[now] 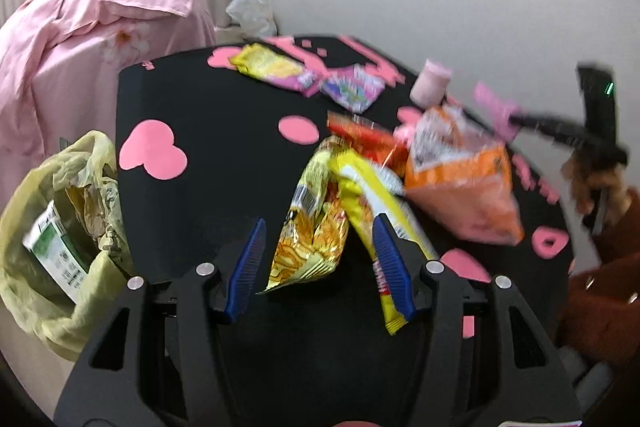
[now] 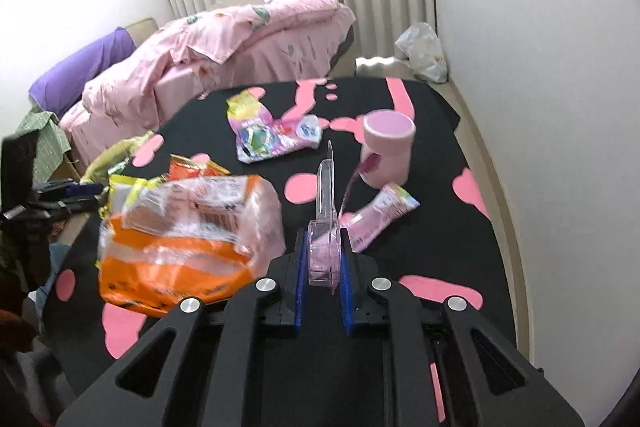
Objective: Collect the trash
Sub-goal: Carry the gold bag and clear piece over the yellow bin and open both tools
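Observation:
My left gripper (image 1: 320, 239) is open over a black table with pink shapes (image 1: 208, 99), its blue fingers either side of a gold-and-yellow snack bag (image 1: 316, 235). A yellow wrapper (image 1: 376, 199) lies against the right finger. An orange bread bag (image 1: 460, 179) lies behind them and also shows in the right wrist view (image 2: 180, 239). My right gripper (image 2: 324, 251) is shut on a clear plastic package (image 2: 325, 227) that stands upright between its fingers. It shows in the left wrist view (image 1: 560, 127), blurred. A yellow-green trash bag (image 1: 60, 227) hangs open at the table's left edge.
A pink cup (image 2: 387, 147), a pink tube wrapper (image 2: 380, 217) and a pink-purple snack packet (image 2: 272, 135) lie further back on the table. A bed with pink bedding (image 2: 224, 43) stands behind. A white plastic bag (image 2: 422, 51) sits by the wall.

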Demonstrator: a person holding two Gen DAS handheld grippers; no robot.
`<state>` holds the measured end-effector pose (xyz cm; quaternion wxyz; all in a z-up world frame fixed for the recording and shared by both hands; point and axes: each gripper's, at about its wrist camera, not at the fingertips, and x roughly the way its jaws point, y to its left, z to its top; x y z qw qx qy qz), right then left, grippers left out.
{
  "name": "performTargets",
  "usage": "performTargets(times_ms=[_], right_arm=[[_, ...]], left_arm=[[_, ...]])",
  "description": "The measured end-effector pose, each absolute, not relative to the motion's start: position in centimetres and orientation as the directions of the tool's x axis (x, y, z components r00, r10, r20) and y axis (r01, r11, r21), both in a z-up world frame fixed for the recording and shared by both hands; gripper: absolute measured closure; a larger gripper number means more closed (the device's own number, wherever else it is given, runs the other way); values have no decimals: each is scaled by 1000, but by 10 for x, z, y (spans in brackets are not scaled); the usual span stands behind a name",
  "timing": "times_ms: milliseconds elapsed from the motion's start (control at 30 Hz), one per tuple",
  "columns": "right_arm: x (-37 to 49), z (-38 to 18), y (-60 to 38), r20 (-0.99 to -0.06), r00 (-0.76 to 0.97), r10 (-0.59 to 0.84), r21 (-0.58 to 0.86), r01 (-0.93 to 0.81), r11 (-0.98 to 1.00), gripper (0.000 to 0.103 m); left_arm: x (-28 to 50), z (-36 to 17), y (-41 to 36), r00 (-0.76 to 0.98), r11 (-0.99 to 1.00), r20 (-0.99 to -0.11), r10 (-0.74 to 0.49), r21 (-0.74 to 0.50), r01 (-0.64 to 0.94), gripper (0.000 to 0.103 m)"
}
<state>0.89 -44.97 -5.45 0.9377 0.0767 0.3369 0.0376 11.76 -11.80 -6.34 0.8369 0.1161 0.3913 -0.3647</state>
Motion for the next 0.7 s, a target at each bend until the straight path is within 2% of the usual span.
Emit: performTargets(times_ms=[67, 133, 200, 300, 433, 700], right_arm=[[9, -53, -446, -621, 774, 121, 160, -26, 987, 88], [11, -52, -440, -619, 775, 128, 154, -40, 987, 88], [14, -51, -437, -616, 776, 138, 159, -49, 986, 88], [15, -44, -432, -601, 786, 145, 160, -60, 985, 88], [20, -25, -418, -571, 805, 161, 134, -102, 986, 88], [51, 19, -366, -505, 824, 257, 93, -245, 965, 88]], left_arm=[[122, -71, -121, 432, 727, -765, -477, -68, 683, 50], [127, -77, -118, 418, 750, -779, -468, -100, 653, 51], [132, -81, -114, 386, 769, -783, -487, -175, 614, 64], [131, -76, -106, 419, 786, -756, -502, -197, 587, 68], [127, -53, -87, 495, 809, -696, -519, -215, 546, 68], [121, -15, -28, 665, 894, -605, -439, -217, 393, 68]])
